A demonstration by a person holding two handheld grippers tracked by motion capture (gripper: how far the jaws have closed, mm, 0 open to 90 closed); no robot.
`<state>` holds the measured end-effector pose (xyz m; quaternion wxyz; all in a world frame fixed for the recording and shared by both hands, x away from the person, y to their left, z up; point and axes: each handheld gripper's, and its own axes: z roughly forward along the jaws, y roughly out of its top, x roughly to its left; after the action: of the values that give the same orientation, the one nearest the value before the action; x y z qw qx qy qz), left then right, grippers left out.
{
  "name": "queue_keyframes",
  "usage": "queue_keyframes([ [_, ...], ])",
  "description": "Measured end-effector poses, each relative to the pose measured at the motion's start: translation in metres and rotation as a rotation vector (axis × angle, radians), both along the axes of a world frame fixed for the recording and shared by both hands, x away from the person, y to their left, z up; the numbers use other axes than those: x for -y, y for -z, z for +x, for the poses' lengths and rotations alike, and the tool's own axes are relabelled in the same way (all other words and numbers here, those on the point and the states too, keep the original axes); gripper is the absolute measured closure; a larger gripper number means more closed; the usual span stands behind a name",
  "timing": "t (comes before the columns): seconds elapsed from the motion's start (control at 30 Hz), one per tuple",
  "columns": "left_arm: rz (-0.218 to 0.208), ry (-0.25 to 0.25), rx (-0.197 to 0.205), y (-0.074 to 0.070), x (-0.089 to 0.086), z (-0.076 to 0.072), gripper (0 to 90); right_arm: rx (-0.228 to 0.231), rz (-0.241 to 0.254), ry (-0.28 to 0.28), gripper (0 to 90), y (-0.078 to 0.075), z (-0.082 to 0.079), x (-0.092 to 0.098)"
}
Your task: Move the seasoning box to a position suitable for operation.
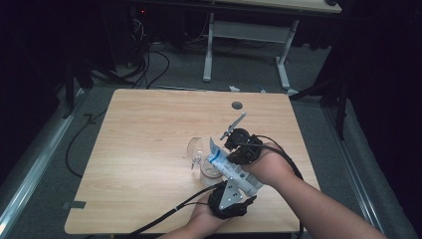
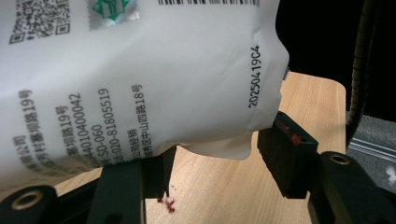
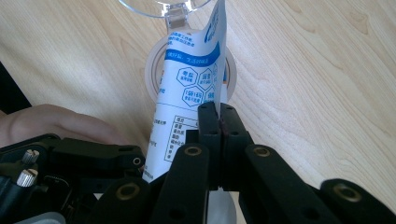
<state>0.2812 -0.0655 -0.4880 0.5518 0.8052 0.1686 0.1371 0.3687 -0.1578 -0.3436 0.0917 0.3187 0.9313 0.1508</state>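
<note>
Near the five o'clock part of the pale wooden table (image 1: 149, 149) stands a small clear plastic jar (image 1: 210, 174) with its hinged clear lid (image 1: 195, 148) flipped open toward ten o'clock, and both hands work right over it. Beyond the table's far edge are the white legs of another desk (image 1: 209, 50) and a tangle of dark cables on the grey floor (image 1: 149, 64); a round dark hole (image 1: 237, 105) sits in the tabletop near twelve o'clock. The whole nine o'clock half of the table lies free, while the near edge runs just under the person's forearms. A white printed sachet with blue panels (image 1: 226, 167) slants between the two tools, its blue end over the jar's mouth and its white end toward five o'clock. The right gripper (image 3: 219, 122), coming in from three o'clock, has its black jaws pressed tight together on the sachet's edge, the jar showing directly beyond. The left gripper (image 2: 212, 158), at six o'clock with its grey three-cornered plate up, has its jaws standing on either side of the sachet's white printed end; whether the pads press on it I cannot tell. A few dark red specks (image 2: 168, 203) lie on the wood beneath it.
</note>
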Motion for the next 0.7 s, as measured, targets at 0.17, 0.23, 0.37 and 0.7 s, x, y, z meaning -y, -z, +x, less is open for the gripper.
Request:
queue_keyframes([
  [0.17, -0.002, -0.001, 0.002, 0.0000, 0.0002, -0.0005, 48.0, 0.000, 0.001, -0.002, 90.0, -0.0004, -0.0004, -0.0004],
  [0.23, -0.002, 0.000, 0.002, -0.0001, 0.0005, -0.0007, 48.0, 0.000, 0.000, -0.001, 90.0, -0.0002, -0.0006, -0.0001],
  [0.37, -0.004, 0.004, 0.001, -0.0003, 0.0010, -0.0010, 48.1, -0.001, -0.002, 0.002, 90.0, -0.0005, -0.0014, 0.0004],
  [0.7, -0.006, 0.005, 0.003, -0.0022, 0.0026, -0.0007, 48.3, 0.005, -0.001, 0.000, 90.0, -0.0019, -0.0013, 0.0017],
])
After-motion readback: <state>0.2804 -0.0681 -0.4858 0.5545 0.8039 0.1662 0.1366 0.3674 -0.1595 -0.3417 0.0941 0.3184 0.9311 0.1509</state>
